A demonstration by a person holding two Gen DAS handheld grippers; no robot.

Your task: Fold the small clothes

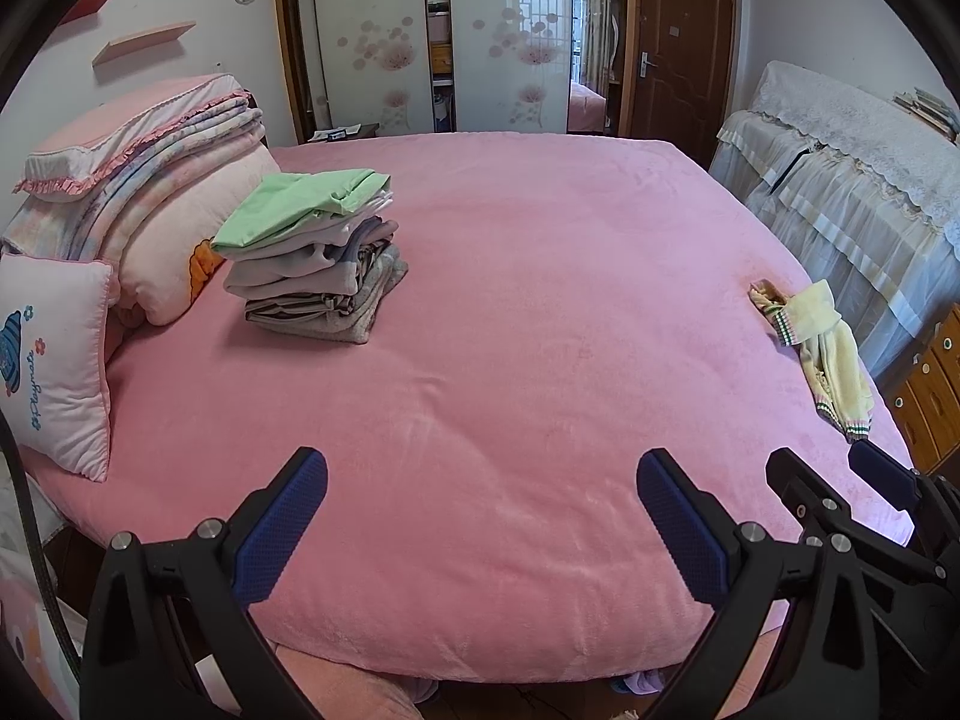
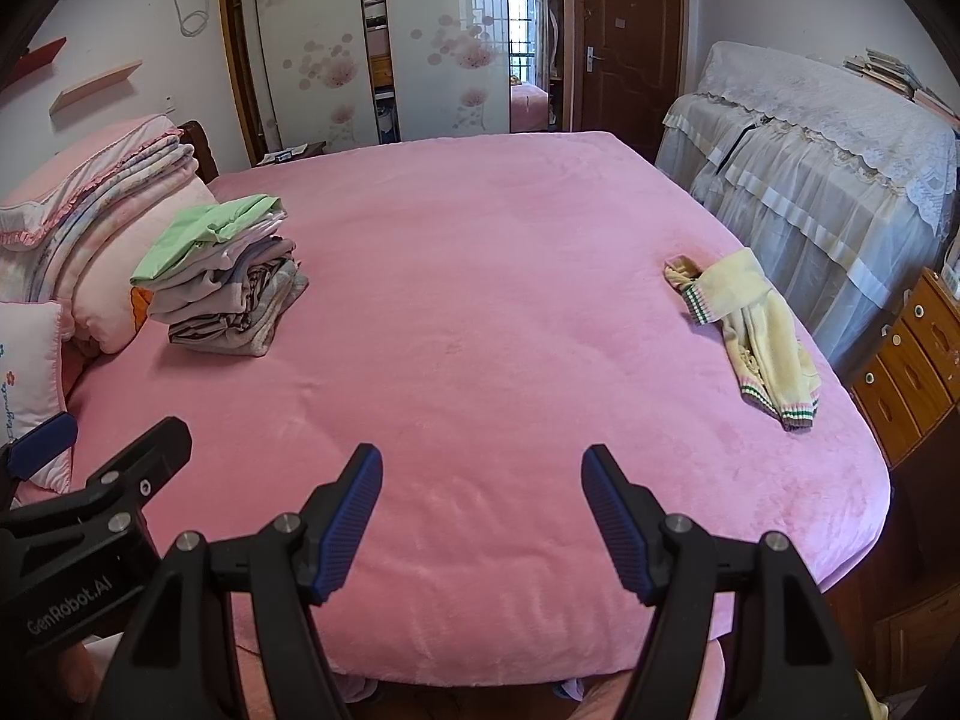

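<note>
A crumpled pale yellow garment [image 1: 825, 348] [image 2: 759, 330] with striped cuffs lies near the right edge of the pink bed [image 1: 510, 360] [image 2: 480, 312]. A stack of folded clothes [image 1: 318, 258] [image 2: 225, 282], green piece on top, stands at the left by the pillows. My left gripper [image 1: 482, 468] hovers open over the bed's near edge with nothing between its blue pads. My right gripper [image 2: 482, 462] is open beside it, also empty; it shows in the left wrist view [image 1: 822, 468] at the right. Both are well short of the yellow garment.
Folded quilts and pillows [image 1: 138, 198] [image 2: 90, 222] are piled at the left head of the bed. A lace-covered piece of furniture [image 1: 852, 180] [image 2: 822, 168] and a wooden drawer unit [image 2: 906, 366] stand right of the bed. A wardrobe [image 2: 420, 42] and a door [image 2: 630, 36] line the far wall.
</note>
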